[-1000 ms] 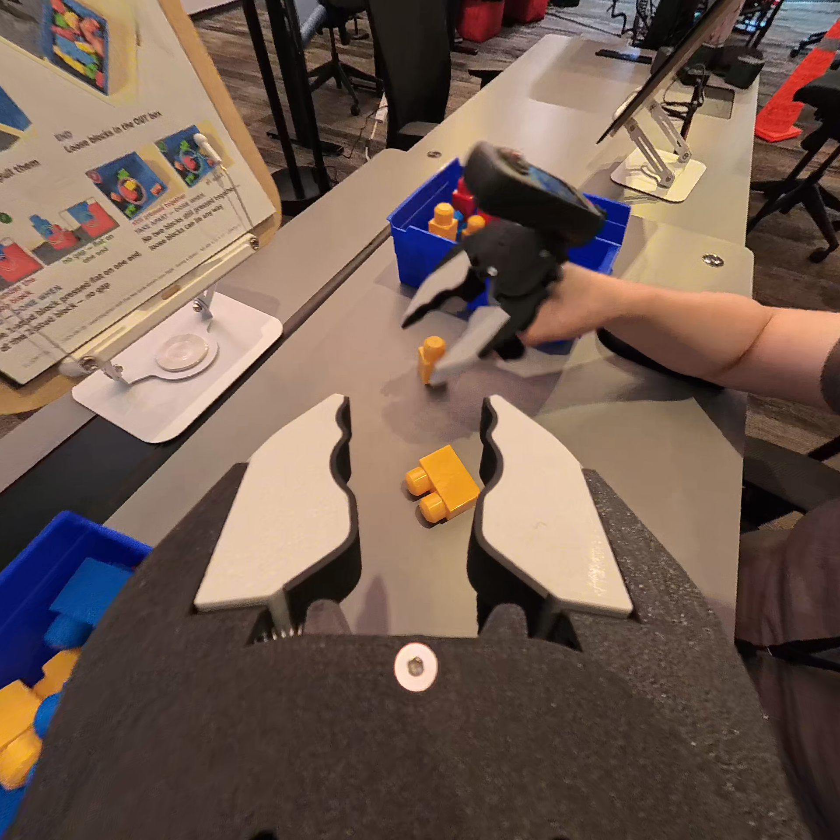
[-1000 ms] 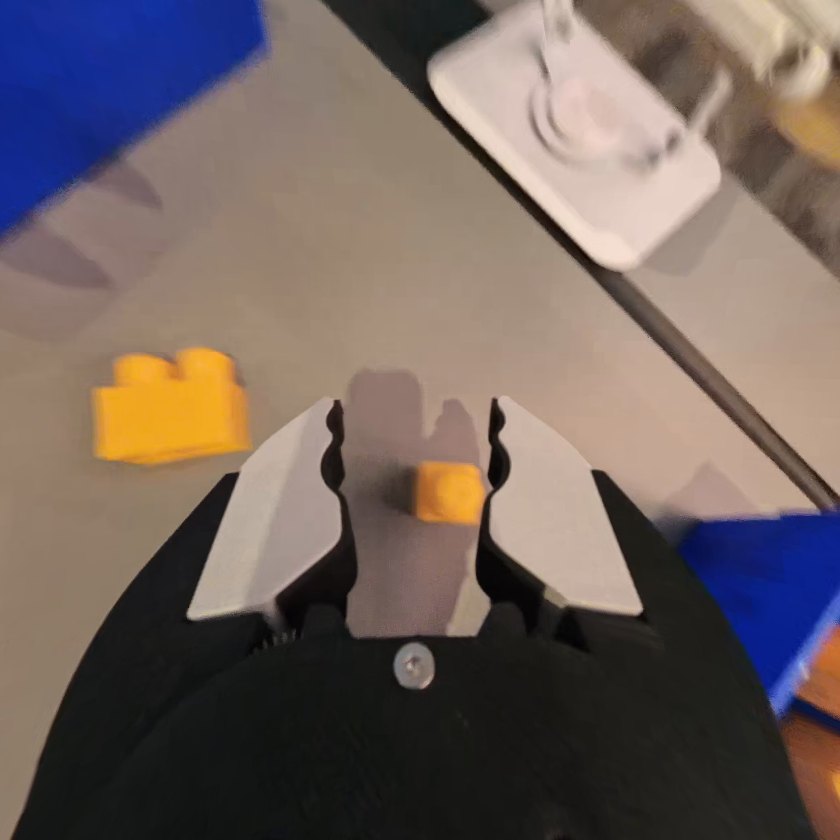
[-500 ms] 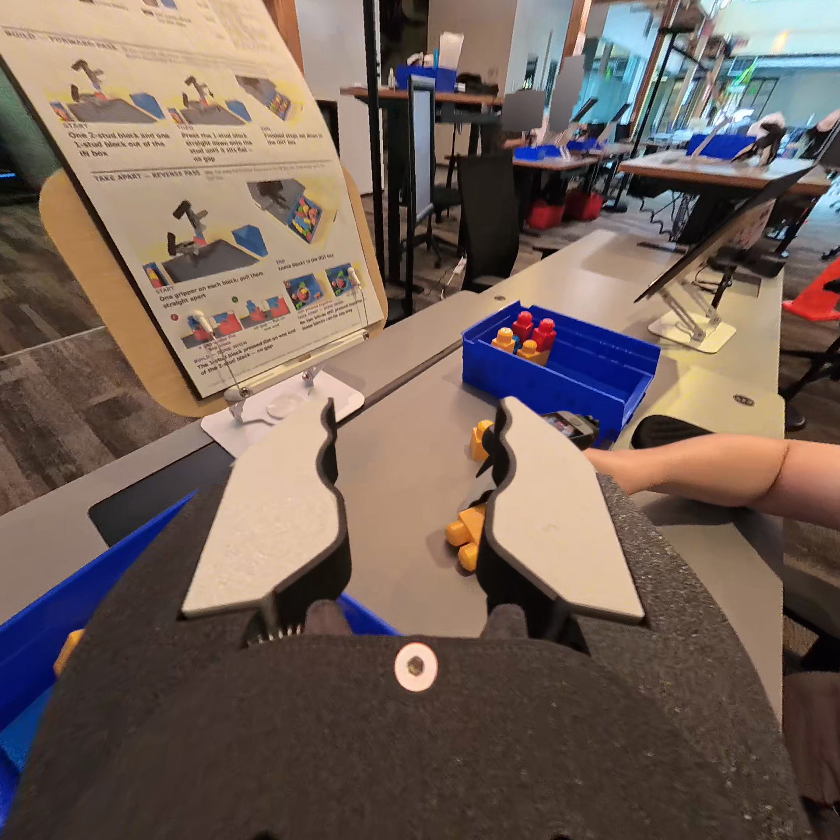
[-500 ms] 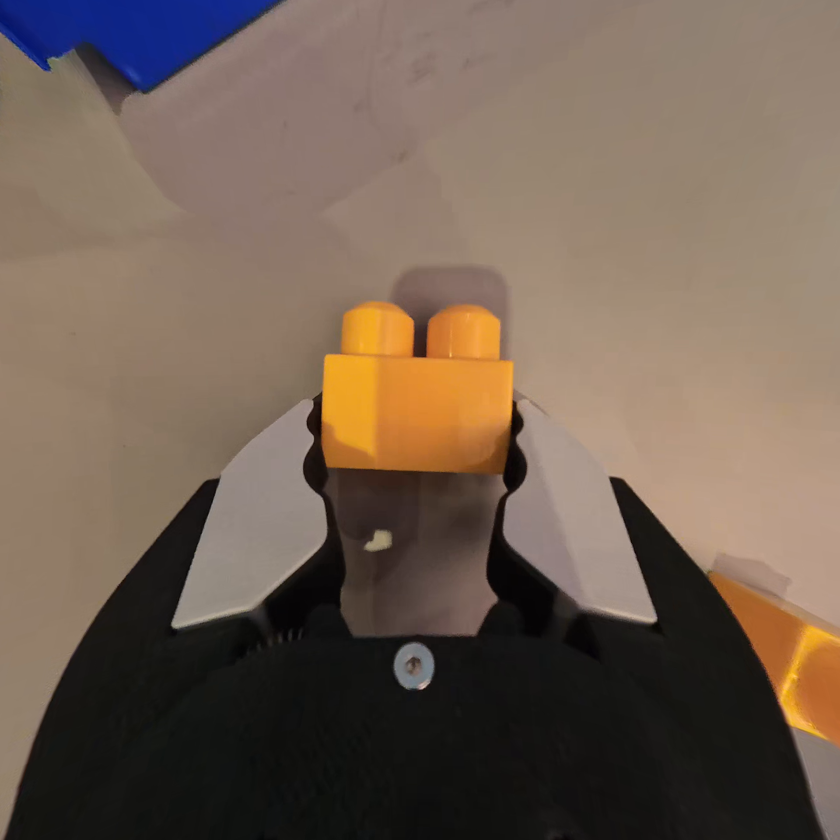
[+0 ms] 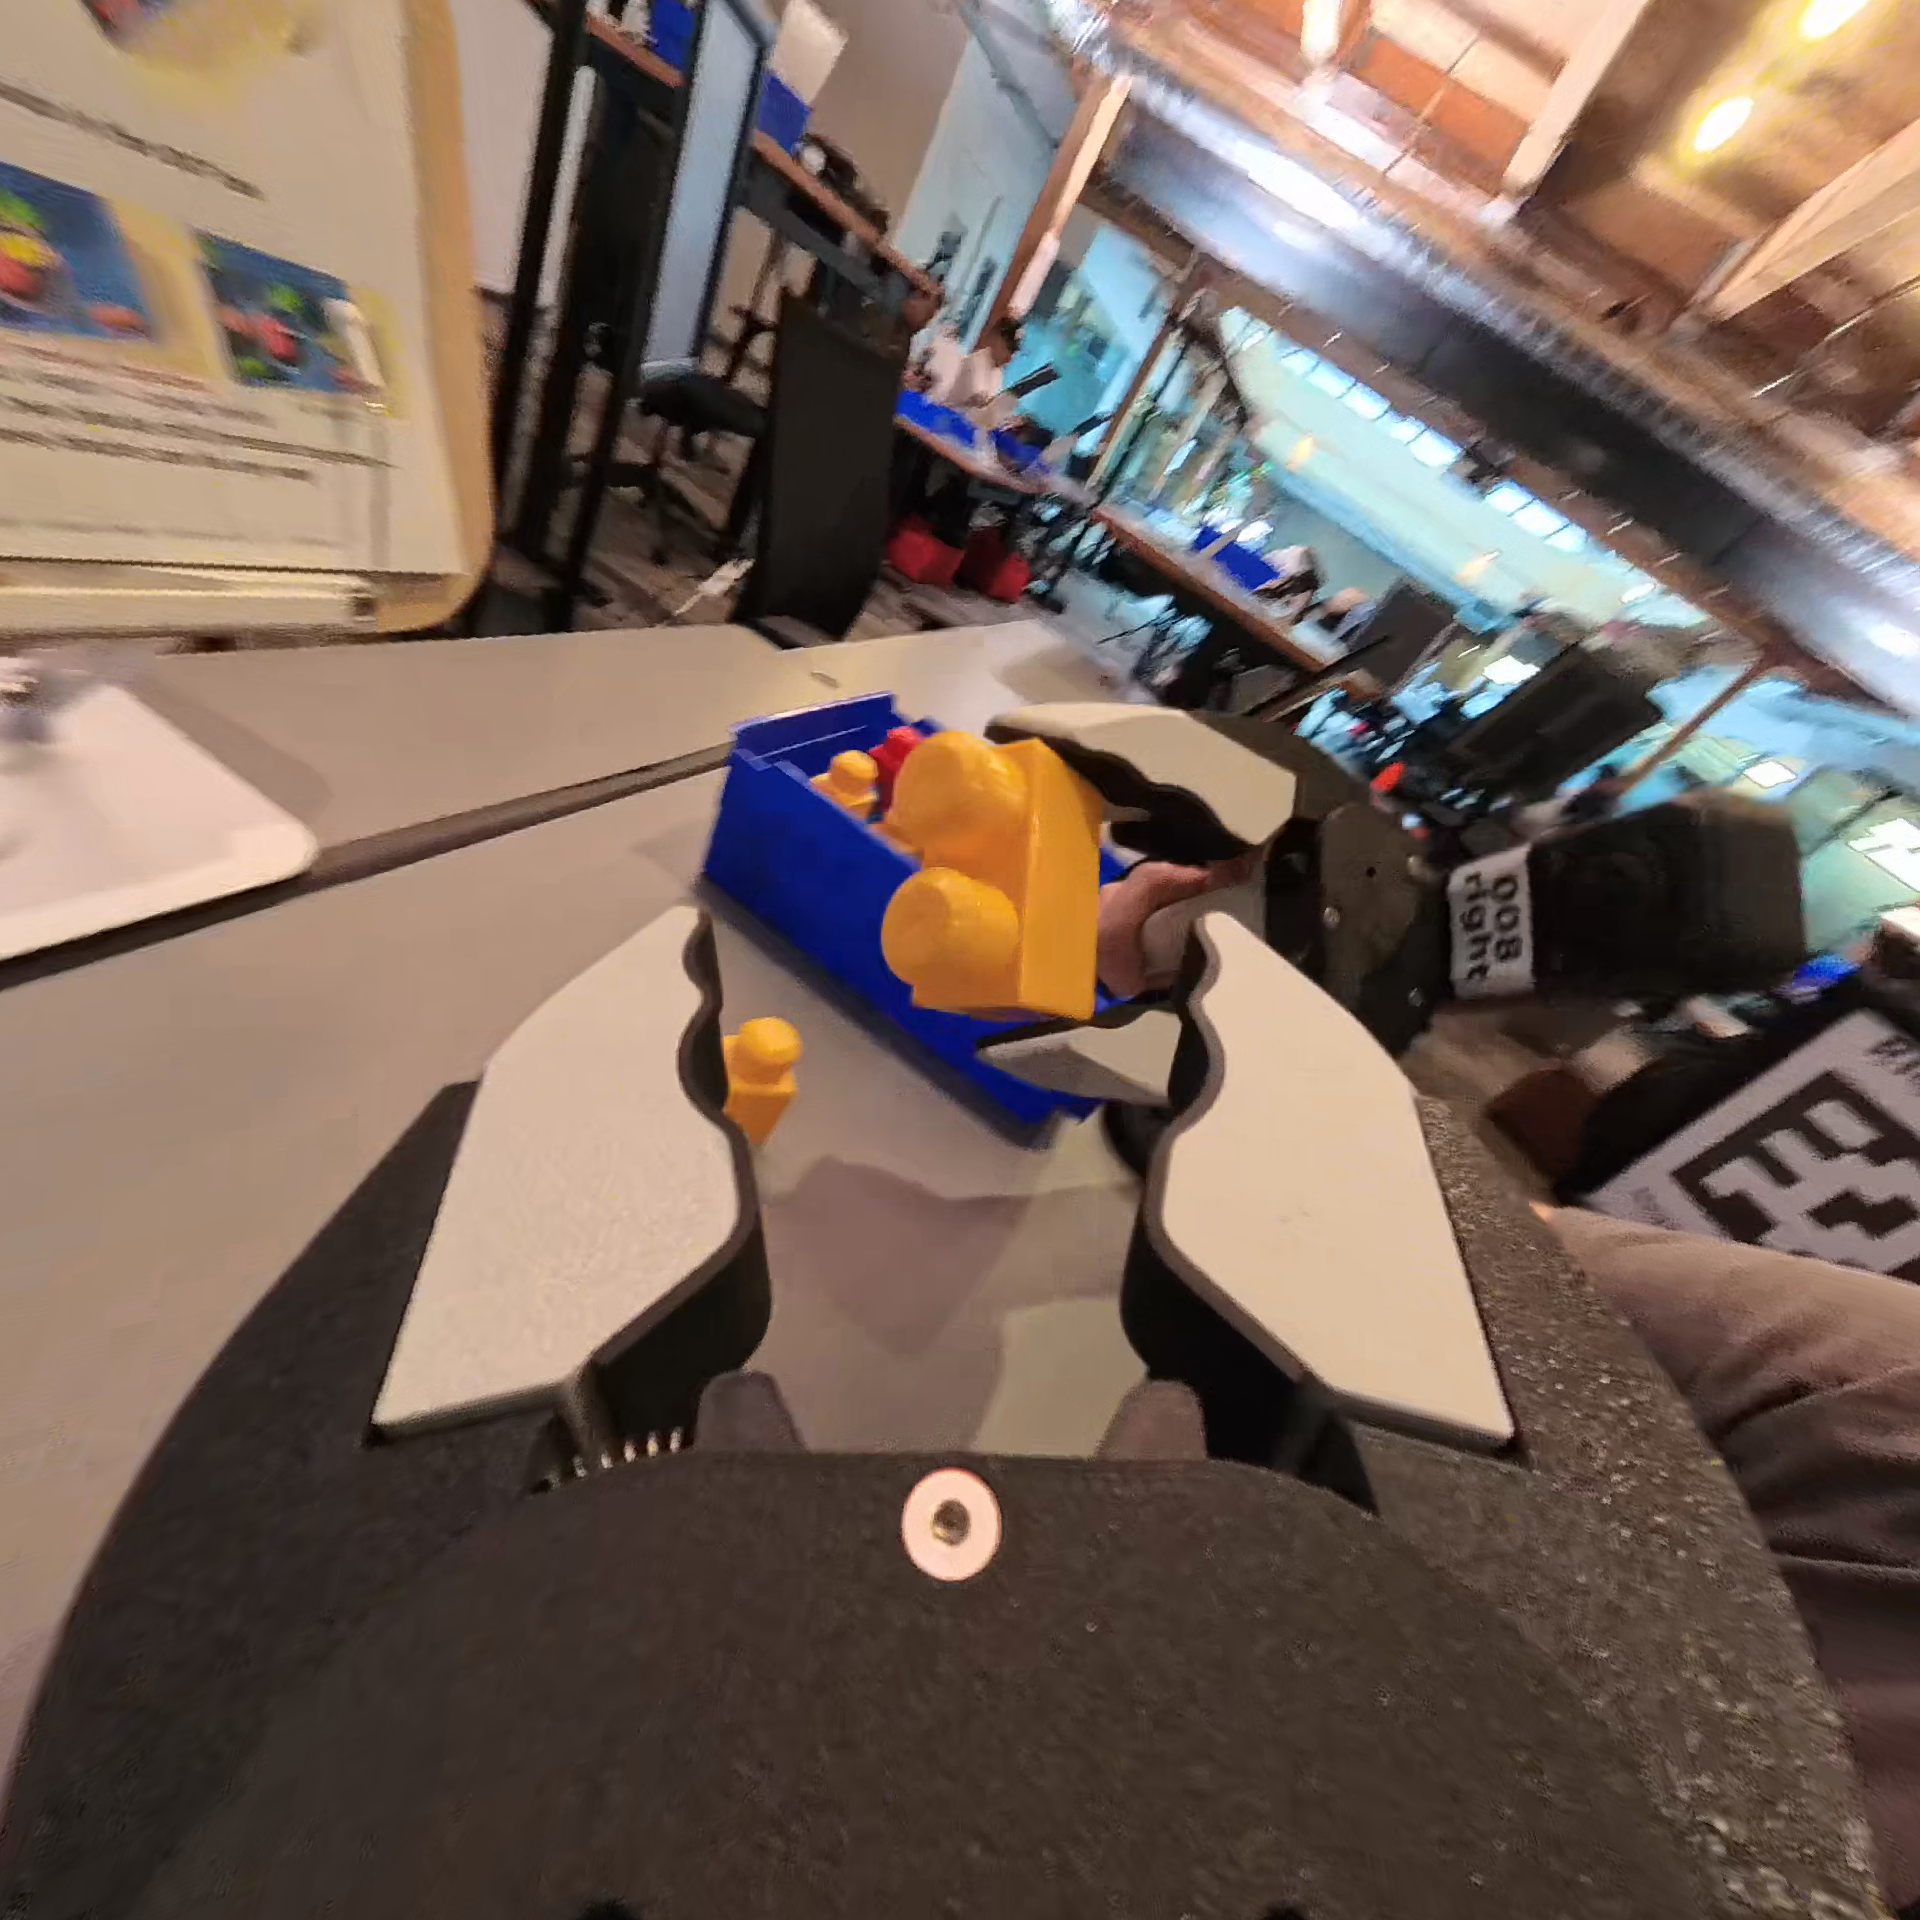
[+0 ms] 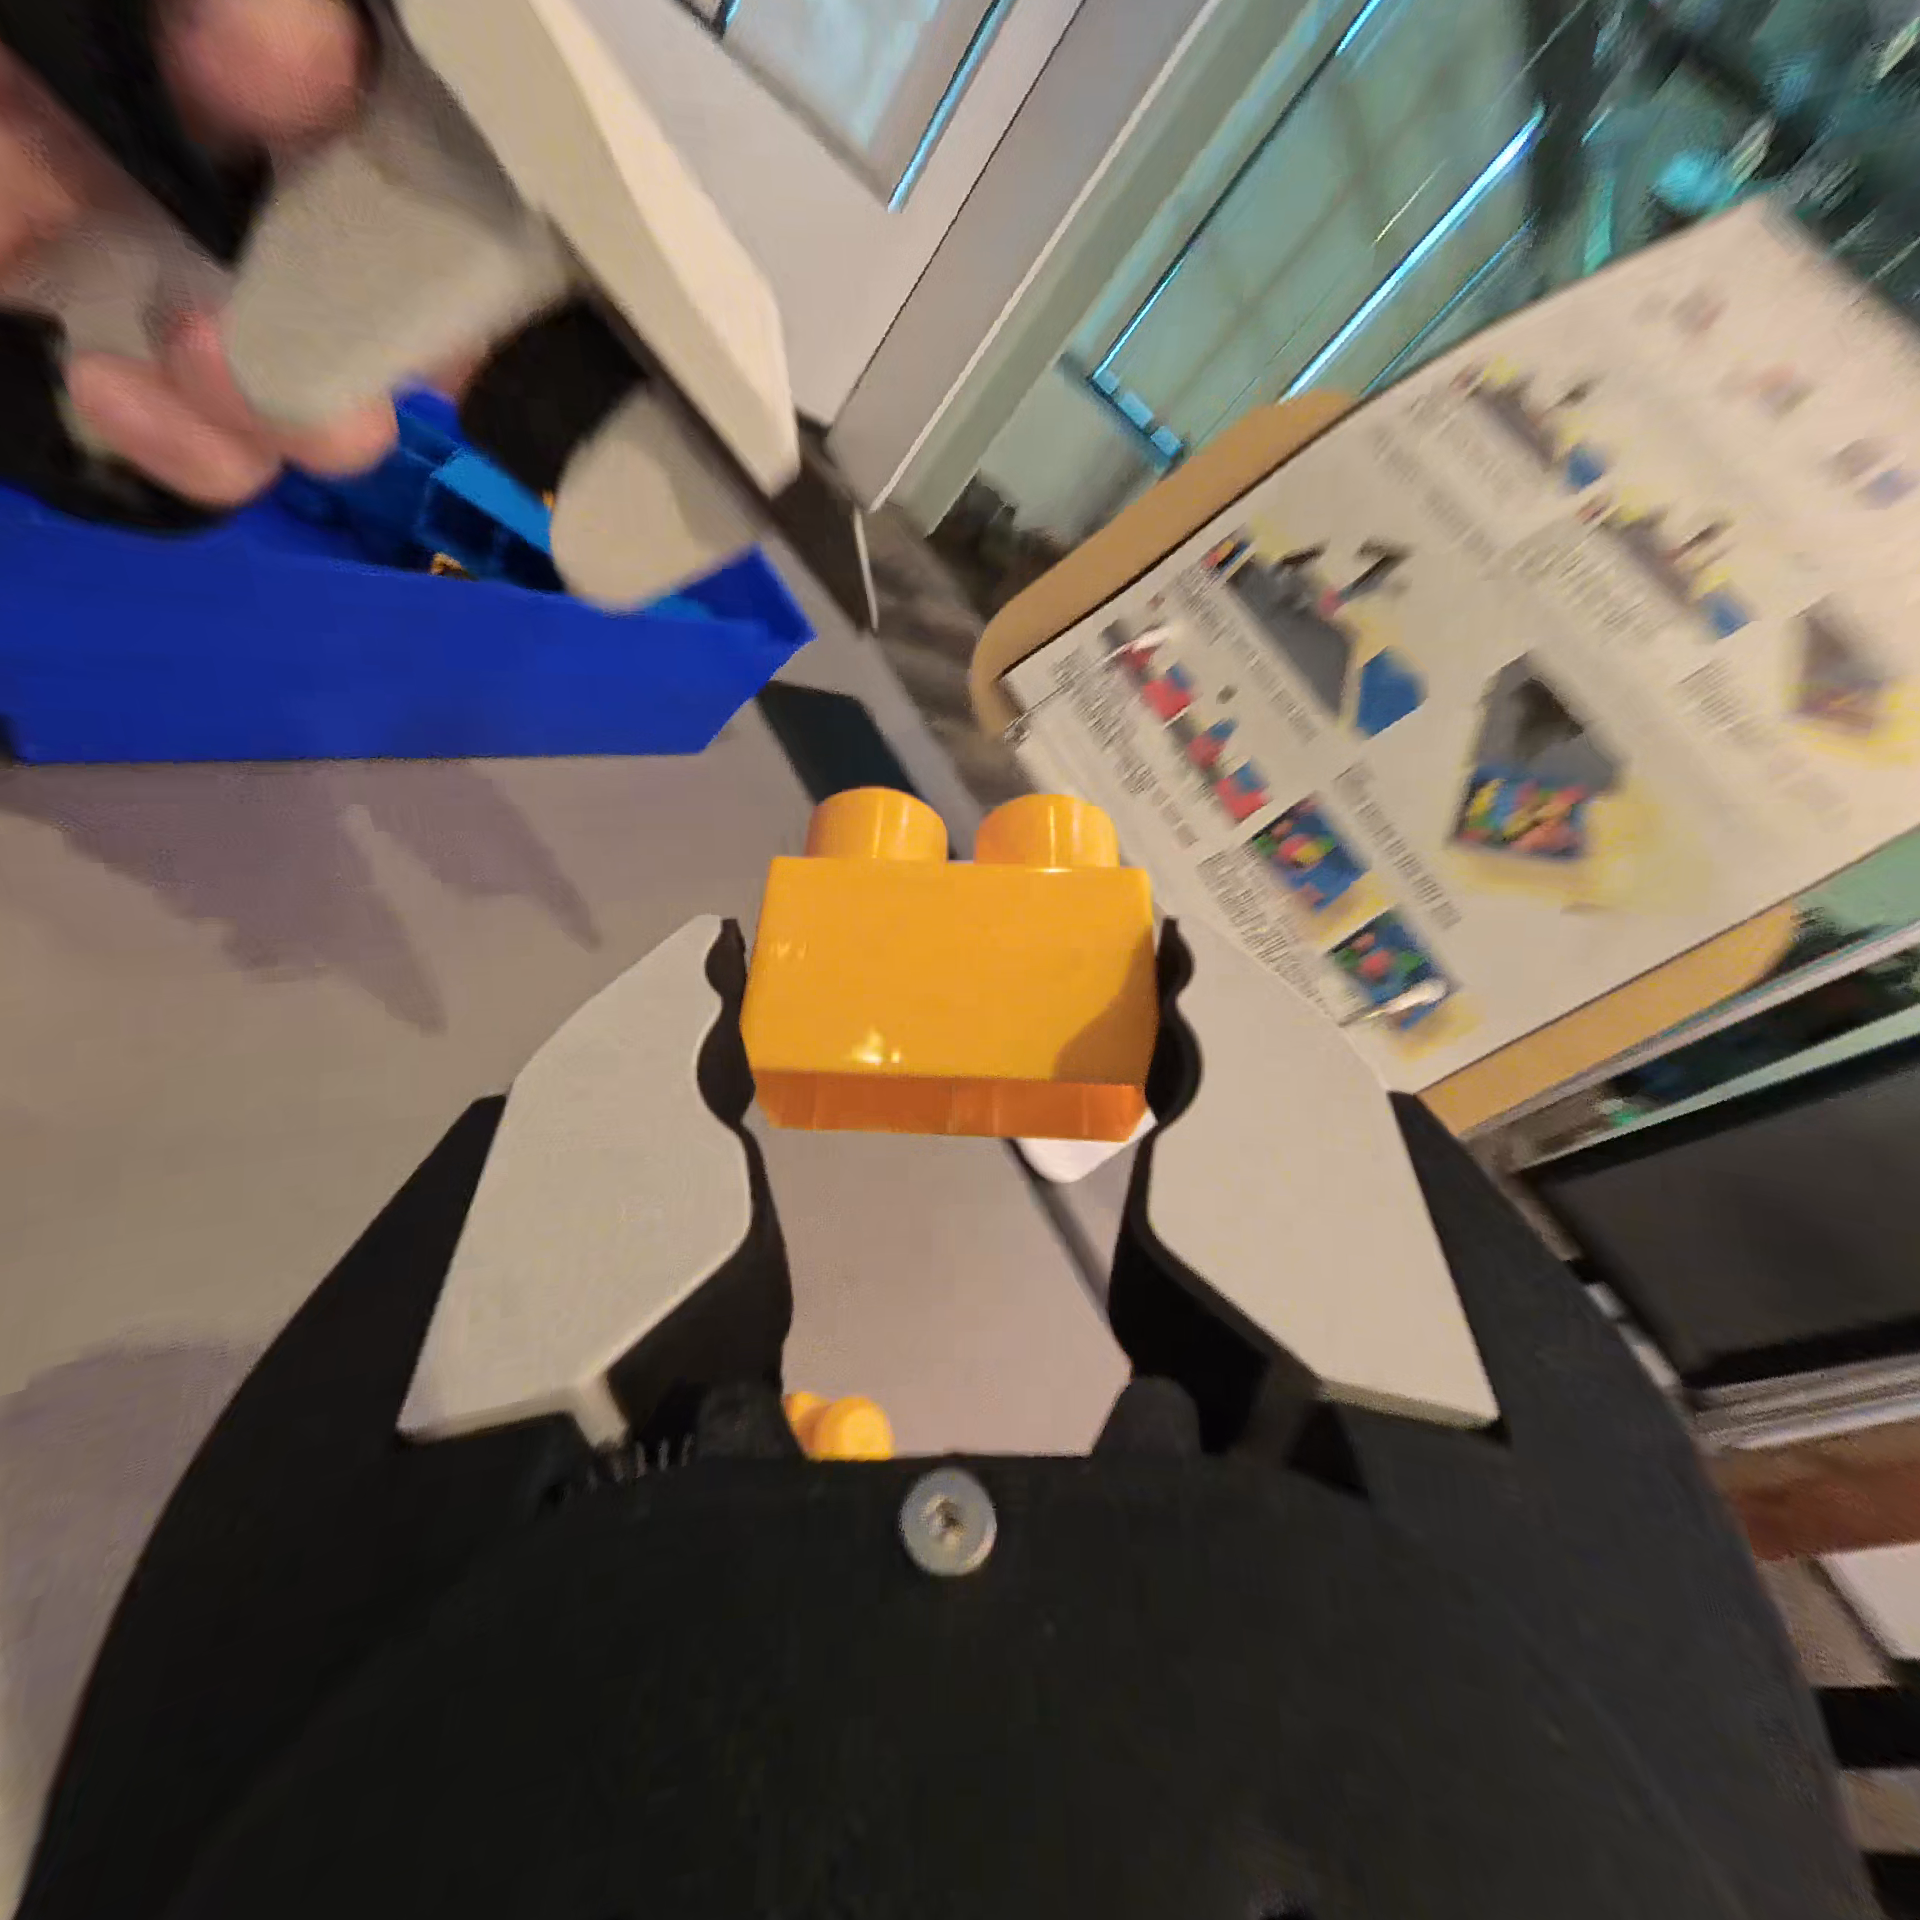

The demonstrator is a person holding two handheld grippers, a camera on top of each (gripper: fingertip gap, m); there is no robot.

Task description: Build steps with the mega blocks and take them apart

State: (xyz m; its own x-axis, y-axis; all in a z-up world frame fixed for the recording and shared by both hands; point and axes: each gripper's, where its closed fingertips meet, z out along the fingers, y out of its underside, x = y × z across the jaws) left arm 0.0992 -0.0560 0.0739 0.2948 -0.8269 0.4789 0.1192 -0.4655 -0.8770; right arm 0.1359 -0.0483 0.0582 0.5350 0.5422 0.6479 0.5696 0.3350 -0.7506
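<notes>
My right gripper (image 6: 948, 935) is shut on a yellow two-stud block (image 6: 945, 977) and holds it above the grey table (image 6: 260, 1091). In the left wrist view the same block (image 5: 997, 894) hangs in the right gripper (image 5: 1127, 914), studs pointing left, just beyond my left gripper (image 5: 948, 935). The left gripper is open and empty. A yellow one-stud block (image 5: 762, 1081) stands on the table by the left fingertip. A small yellow block (image 6: 842, 1423) shows low between the right fingers. The left gripper (image 6: 499, 395) appears blurred at the upper left.
A blue bin (image 5: 810, 883) with yellow and red blocks sits behind the held block. Another blue bin (image 6: 364, 665) lies under the left gripper. An instruction board (image 6: 1455, 727) stands on a white base (image 5: 125, 821) at the table's far side. My right fingertips sit around 6 centimetres from my left ones.
My right gripper has shut on the two-stud block and lifted it off the table. My left gripper has tilted and swung so that the held block sits right before its open fingers.
</notes>
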